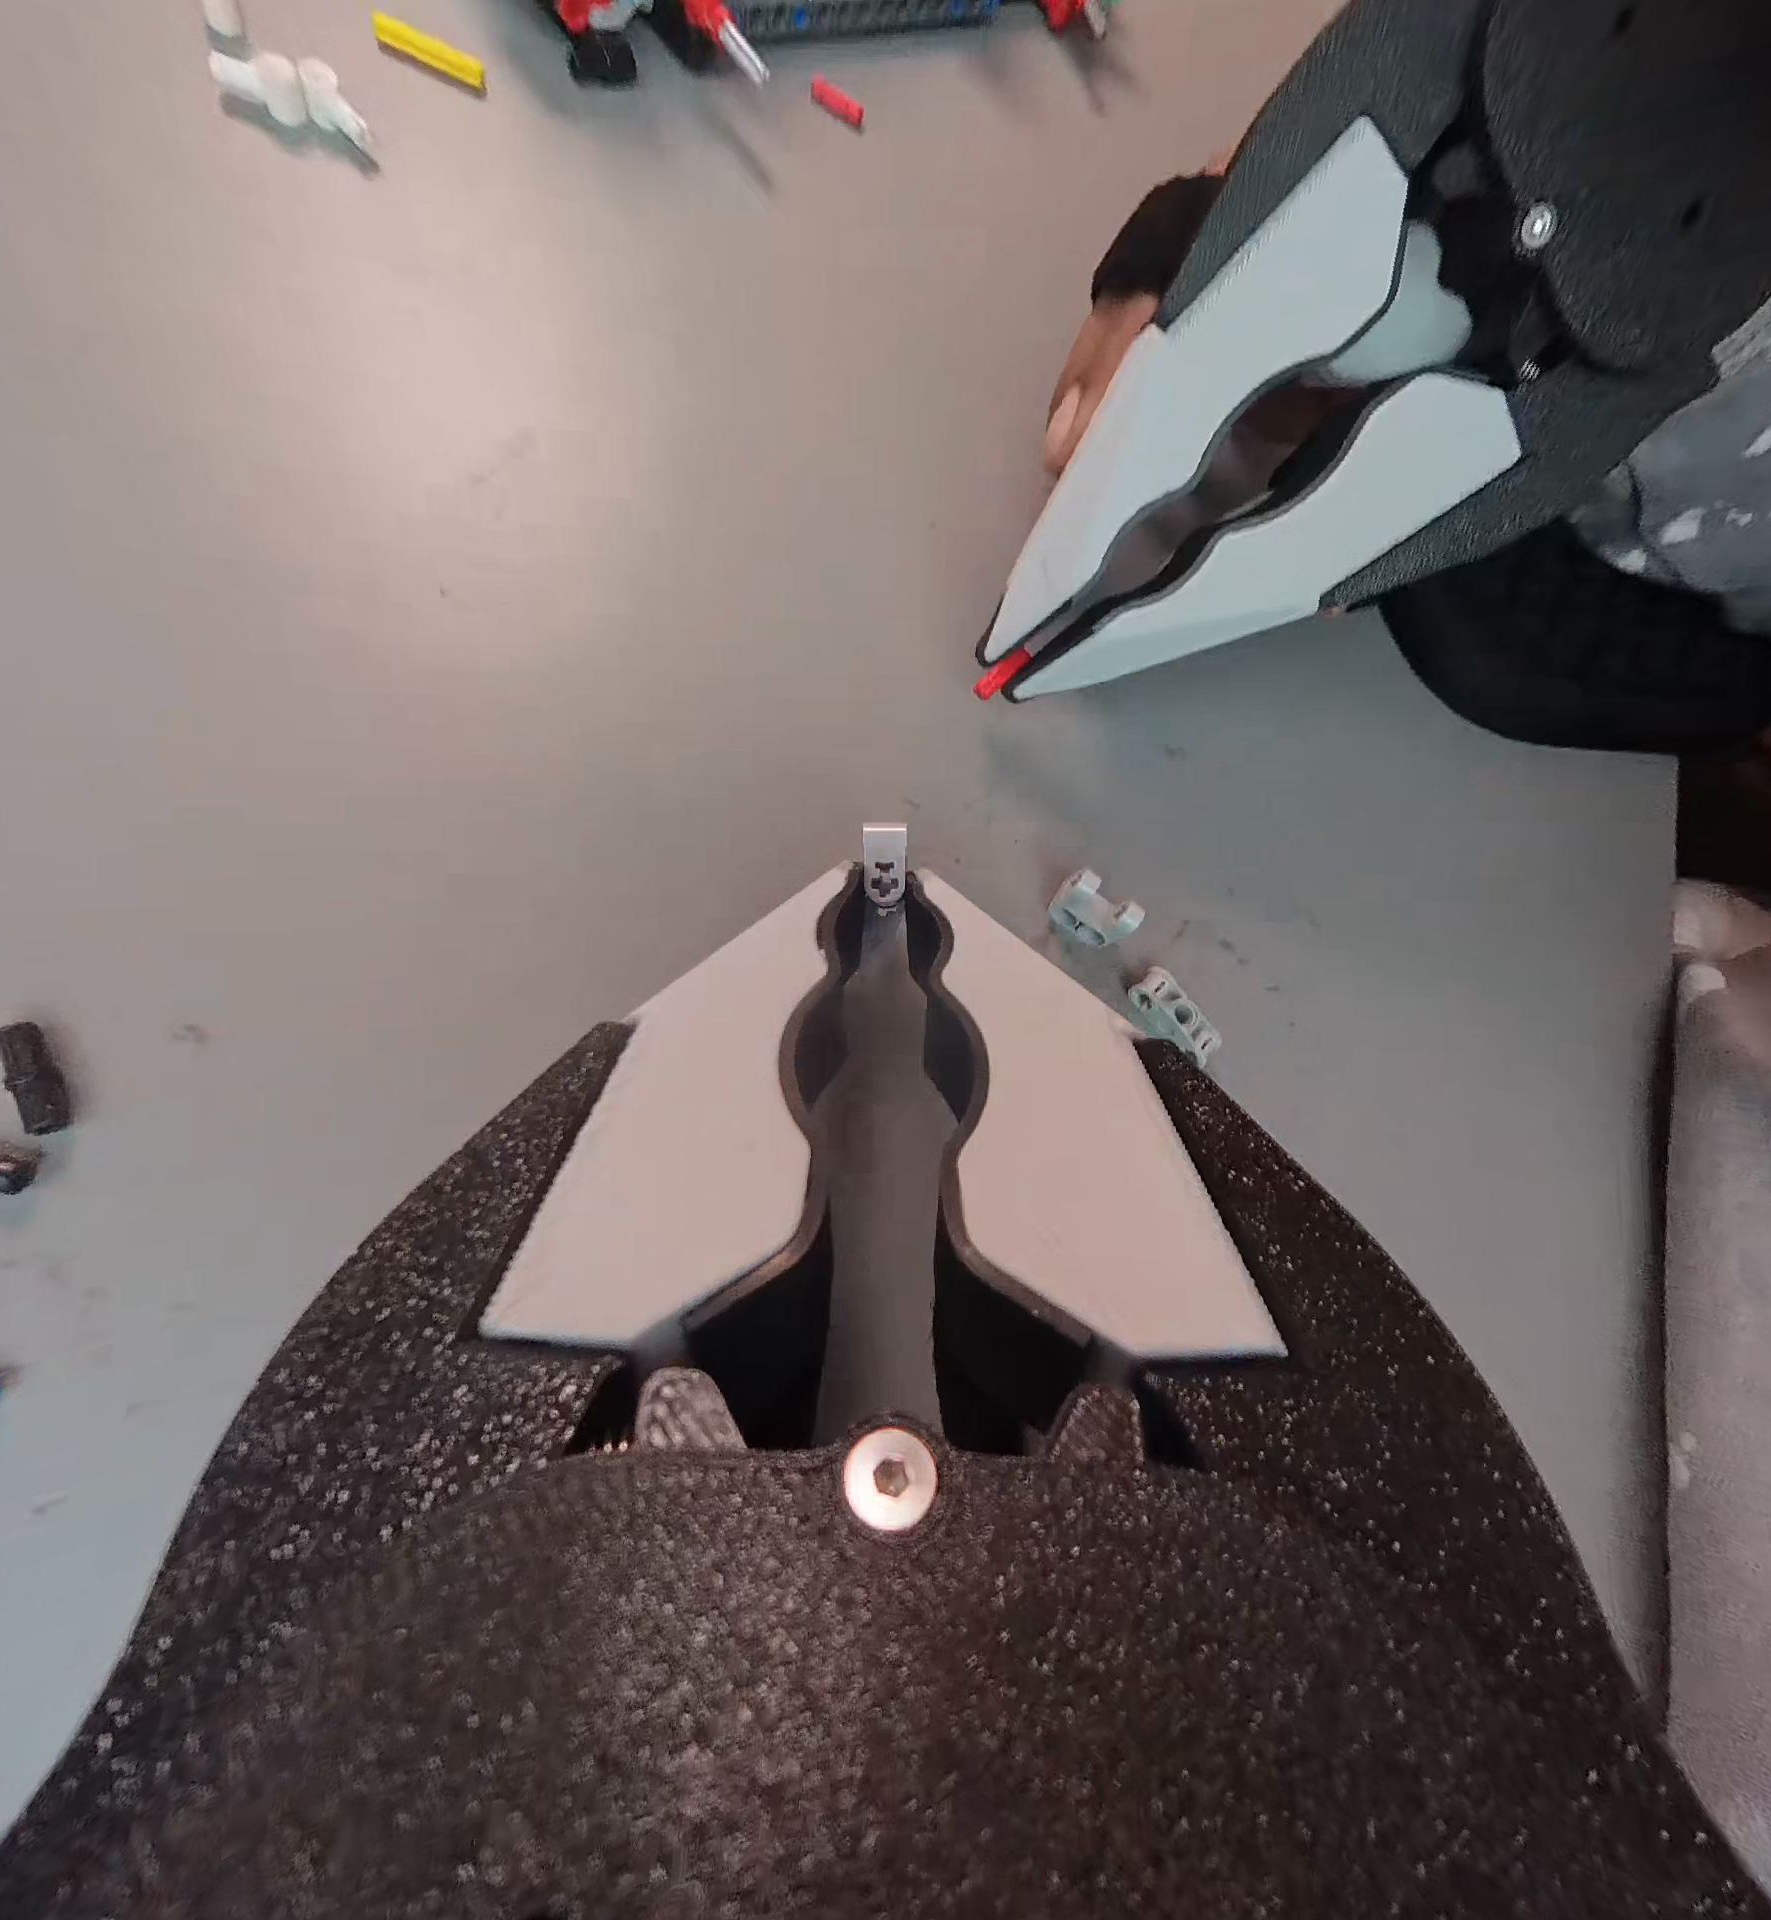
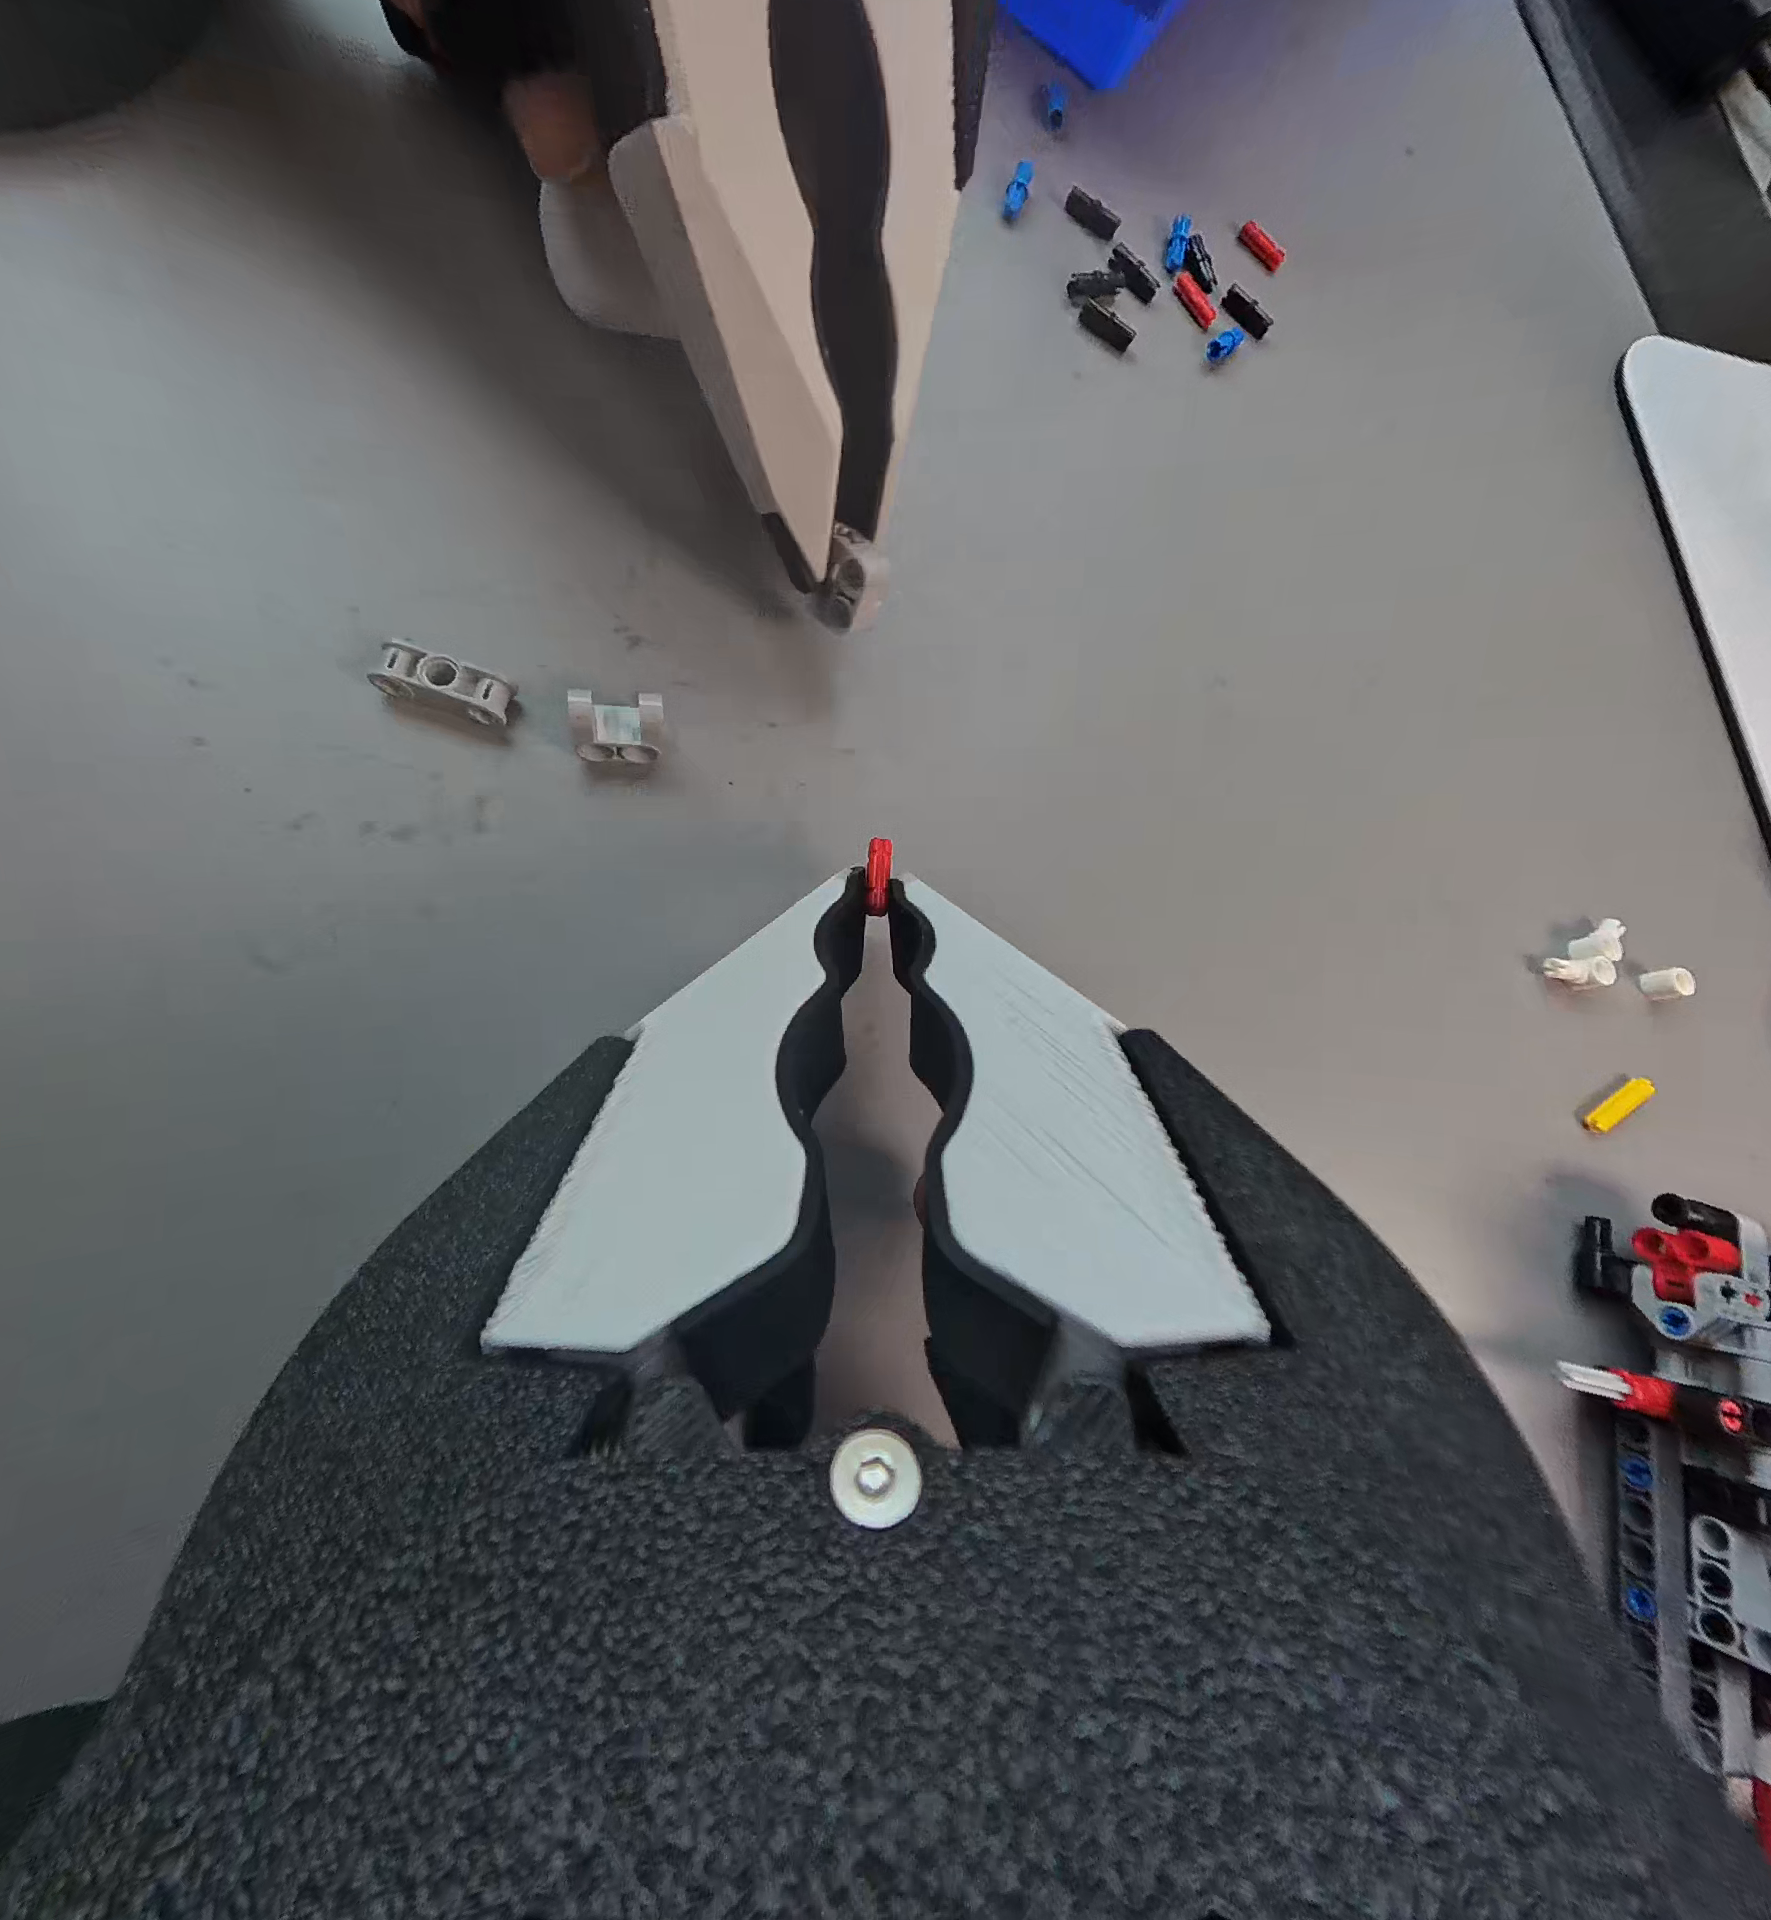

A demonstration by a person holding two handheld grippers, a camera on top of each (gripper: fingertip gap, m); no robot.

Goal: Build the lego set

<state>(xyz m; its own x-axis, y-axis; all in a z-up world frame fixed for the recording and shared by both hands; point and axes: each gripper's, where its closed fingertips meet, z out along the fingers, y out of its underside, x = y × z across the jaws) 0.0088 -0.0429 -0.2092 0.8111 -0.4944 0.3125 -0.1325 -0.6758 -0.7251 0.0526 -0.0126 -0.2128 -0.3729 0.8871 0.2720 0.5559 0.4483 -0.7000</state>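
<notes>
My left tool [image 1: 883, 871] pinches a small grey connector [image 1: 883, 854] at frame centre, my right tool [image 2: 878, 881] nips a red pin [image 2: 879, 875]; both seem light, stiff, slippery plastic, so I'd grip their flat sides near the tips.

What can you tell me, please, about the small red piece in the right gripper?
The red pin is a small, glossy plastic connector with a ridged collar near its tip. It is pinched at the very tips of the right gripper, whose pale fingers close on it. Its free end protrudes forward, lifted clear of the grey table, touching nothing else.
</notes>
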